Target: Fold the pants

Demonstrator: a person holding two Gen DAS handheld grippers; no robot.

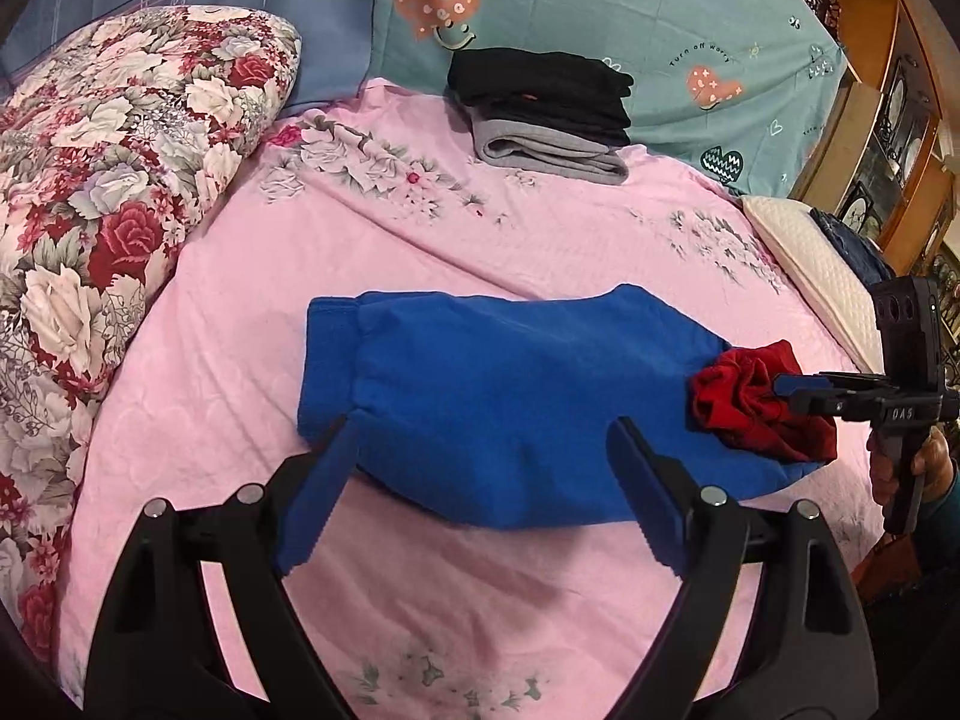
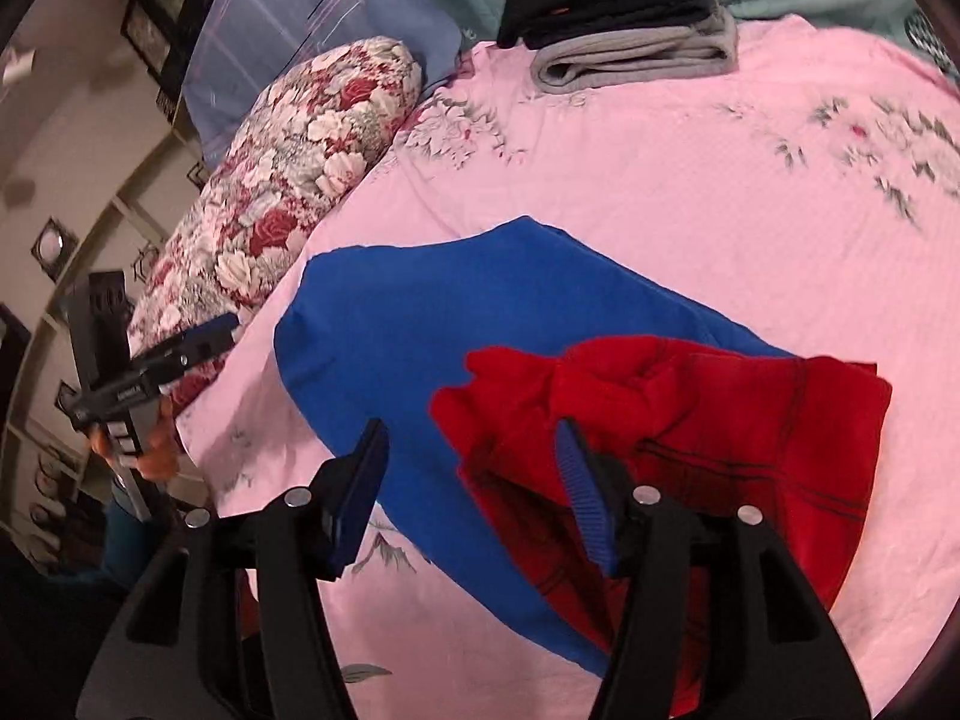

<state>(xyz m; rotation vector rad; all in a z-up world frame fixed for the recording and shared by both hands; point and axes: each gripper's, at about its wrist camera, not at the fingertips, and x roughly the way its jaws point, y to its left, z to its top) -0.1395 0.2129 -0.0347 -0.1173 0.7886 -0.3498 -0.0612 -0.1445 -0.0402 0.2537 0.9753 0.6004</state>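
- Left wrist view: the blue pants (image 1: 510, 396) lie folded in half across the middle of the frame on the pink bedsheet (image 1: 540, 240), with the red lining (image 1: 762, 408) bunched at their right end. The left gripper (image 1: 480, 480) hangs over the near edge with fingers wide and holding nothing. At the right edge, the right gripper (image 1: 786, 387) points its tips into the red part; from here I cannot tell how wide it stands.
- Right wrist view: the right gripper (image 2: 474, 480) has its fingers wide, one over blue cloth, one over red. The pants fill the centre. A stack of folded clothes (image 2: 624, 18) waits at the top.
- I judge that the next fold is being prepared: each gripper must close on an end and bring it across.
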